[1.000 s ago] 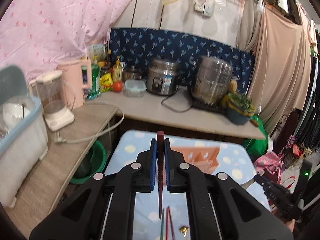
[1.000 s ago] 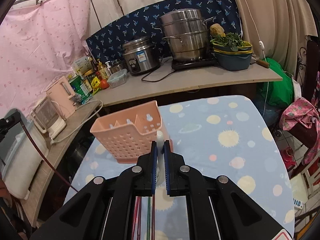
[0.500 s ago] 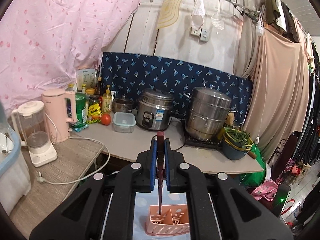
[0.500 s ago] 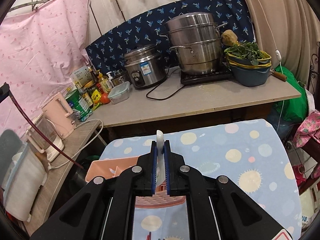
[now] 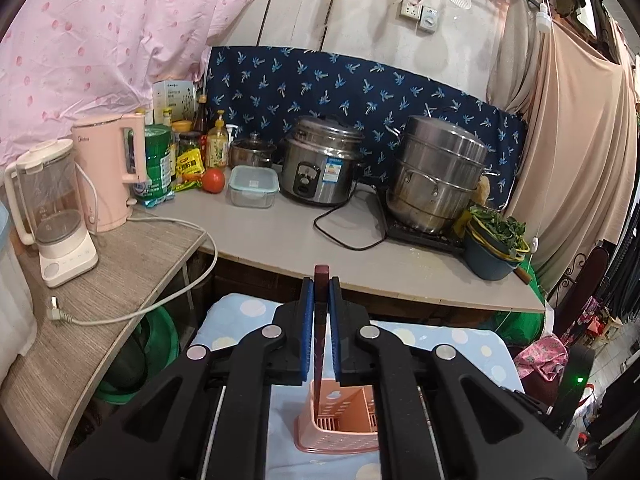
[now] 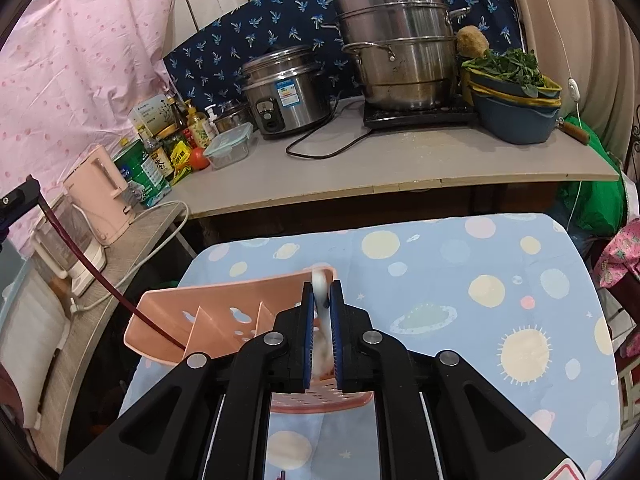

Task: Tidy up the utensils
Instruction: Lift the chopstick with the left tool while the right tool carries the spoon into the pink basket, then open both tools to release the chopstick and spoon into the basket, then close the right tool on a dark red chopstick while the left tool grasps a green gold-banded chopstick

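A: What has changed since a second ago?

B: Both tongs have come over the perforated salmon-pink plastic utensil caddy (image 6: pixel 224 320); earlier the left view showed it farther off on the planet-print blue cloth (image 6: pixel 480 280).

A: The left tongs (image 5: pixel 321 308)?

B: Clamped narrow on a dark maroon chopstick (image 5: pixel 321 280), whose lower end dips into the caddy's leftmost compartment.

A: And the right tongs (image 6: pixel 321 312)?

B: Their jaws are opening, with a blurred white spoon handle (image 6: pixel 320 280) between the blue pads, right above the caddy's right end.

A: Any readable writing?

B: The pale pink electric kettle (image 5: pixel 108 176) bears a small logo, too faint to read.
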`<state>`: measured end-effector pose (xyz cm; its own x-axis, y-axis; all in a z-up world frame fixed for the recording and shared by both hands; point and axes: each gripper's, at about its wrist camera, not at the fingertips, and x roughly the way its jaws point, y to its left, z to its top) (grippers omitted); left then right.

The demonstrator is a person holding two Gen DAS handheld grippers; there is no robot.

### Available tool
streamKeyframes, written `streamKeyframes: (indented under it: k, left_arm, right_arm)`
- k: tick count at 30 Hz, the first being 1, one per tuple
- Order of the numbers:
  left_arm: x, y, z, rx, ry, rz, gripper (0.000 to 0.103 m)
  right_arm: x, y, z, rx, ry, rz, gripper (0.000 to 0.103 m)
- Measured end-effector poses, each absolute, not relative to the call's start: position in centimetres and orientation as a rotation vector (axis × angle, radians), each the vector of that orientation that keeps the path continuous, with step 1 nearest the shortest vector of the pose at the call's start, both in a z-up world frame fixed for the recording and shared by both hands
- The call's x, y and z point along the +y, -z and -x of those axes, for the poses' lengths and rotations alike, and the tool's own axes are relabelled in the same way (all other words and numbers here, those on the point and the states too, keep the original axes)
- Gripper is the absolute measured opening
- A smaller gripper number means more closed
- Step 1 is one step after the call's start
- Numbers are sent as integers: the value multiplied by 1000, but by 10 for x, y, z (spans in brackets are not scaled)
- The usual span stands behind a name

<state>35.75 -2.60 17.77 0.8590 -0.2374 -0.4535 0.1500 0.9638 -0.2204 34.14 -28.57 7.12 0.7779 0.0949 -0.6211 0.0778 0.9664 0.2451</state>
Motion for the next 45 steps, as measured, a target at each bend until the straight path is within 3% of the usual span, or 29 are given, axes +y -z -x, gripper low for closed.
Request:
streamKeyframes:
  k: [2, 9, 13, 24, 35, 45]
  left_arm:
    - [-25, -175, -357, 504, 192, 177, 11]
    - [-13, -170, -338, 507, 163, 164, 36]
    - [-8, -165, -319, 519, 152, 150, 42]
    - [1, -115, -243, 644, 133, 89, 45]
    - [4, -28, -164, 829, 134, 41, 45]
    - [12, 19, -118, 911, 123, 39, 45]
  right_arm:
    - [-283, -73, -338, 675, -11, -258, 17]
    - [-282, -83, -315, 659, -18, -265, 23]
    - [-279, -89, -291, 654, -27, -259, 25]
    - [-259, -80, -191, 677, -32, -202, 30]
    - [-242, -23, -98, 792, -6, -172, 30]
    - [-233, 25, -51, 901, -1, -192, 30]
